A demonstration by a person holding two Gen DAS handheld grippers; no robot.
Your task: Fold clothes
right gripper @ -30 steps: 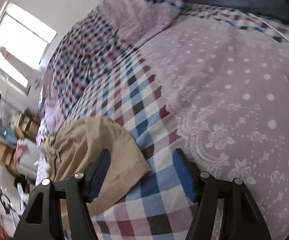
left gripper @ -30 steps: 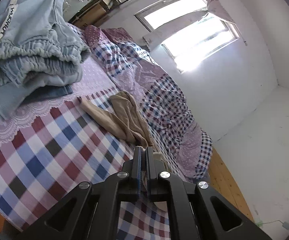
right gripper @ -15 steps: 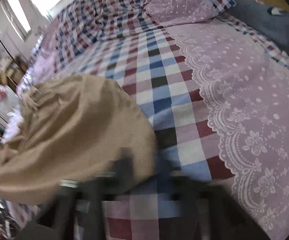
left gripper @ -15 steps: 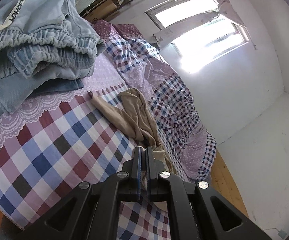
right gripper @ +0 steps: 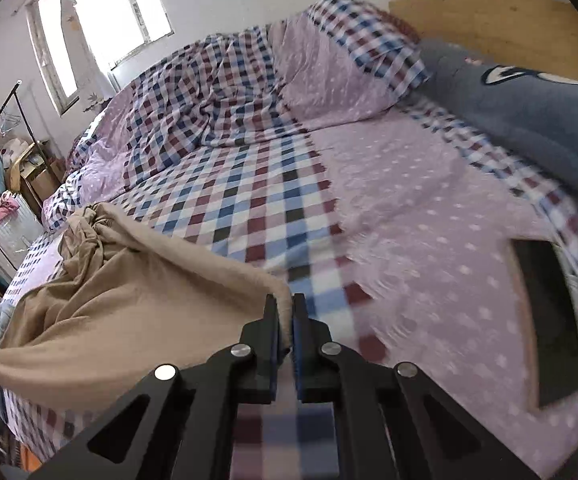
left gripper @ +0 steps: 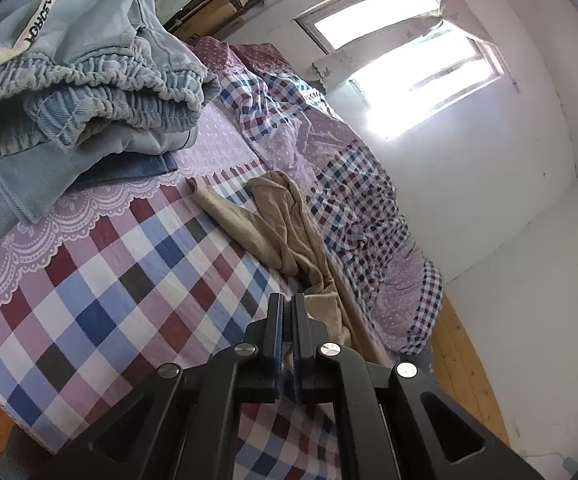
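Now we've got both jaws pinched on the tan knit garment (right gripper: 121, 304), left gripper (left gripper: 287, 316) and right gripper (right gripper: 285, 316), lying on the checked bed (left gripper: 101, 292); thin bites, so a sharp tug could slip the cloth free.

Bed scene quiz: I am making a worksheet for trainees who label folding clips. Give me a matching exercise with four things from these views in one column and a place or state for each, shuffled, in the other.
Things:
1. tan garment
2. pale blue denim pile
3. dark grey pillow
4. left tongs

Places or states:
A. stacked on the lilac lace-edged part of the bedcover
B. lying by the wooden headboard
C. shut on tan cloth
D. one edge lifted off the checked cover, pinched by the right tongs

Pairs: 1-D, 2-A, 3-B, 4-C
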